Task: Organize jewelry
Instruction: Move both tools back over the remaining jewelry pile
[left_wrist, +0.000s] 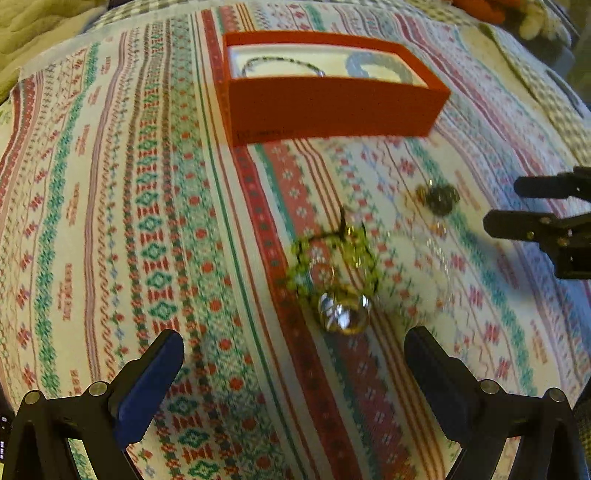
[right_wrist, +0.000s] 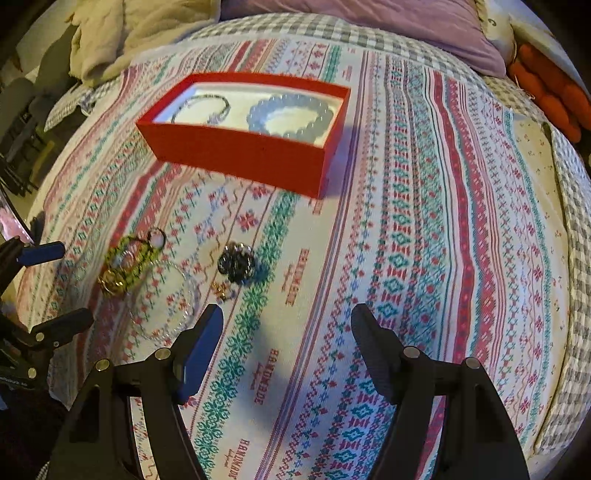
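Observation:
A red box (left_wrist: 332, 107) (right_wrist: 236, 147) sits on the patterned cloth and holds a thin beaded bracelet (right_wrist: 207, 107) and a pale blue bead bracelet (right_wrist: 291, 116). A green bead bracelet (left_wrist: 332, 262) (right_wrist: 127, 260) with a gold-rimmed ornament (left_wrist: 343, 314) lies in front of it. Beside it lie a clear bead bracelet (right_wrist: 166, 306), a dark bead cluster (left_wrist: 439, 197) (right_wrist: 236, 262) and a small gold piece (right_wrist: 221, 290). My left gripper (left_wrist: 293, 354) is open, just short of the green bracelet. My right gripper (right_wrist: 286, 332) is open and empty, right of the jewelry.
The patterned cloth (right_wrist: 424, 240) covers a checked bedspread (right_wrist: 576, 258). A purple pillow (right_wrist: 424, 26), a beige blanket (right_wrist: 129, 33) and an orange item (right_wrist: 554, 96) lie at the back. The right gripper shows in the left wrist view (left_wrist: 498, 205) near the dark cluster.

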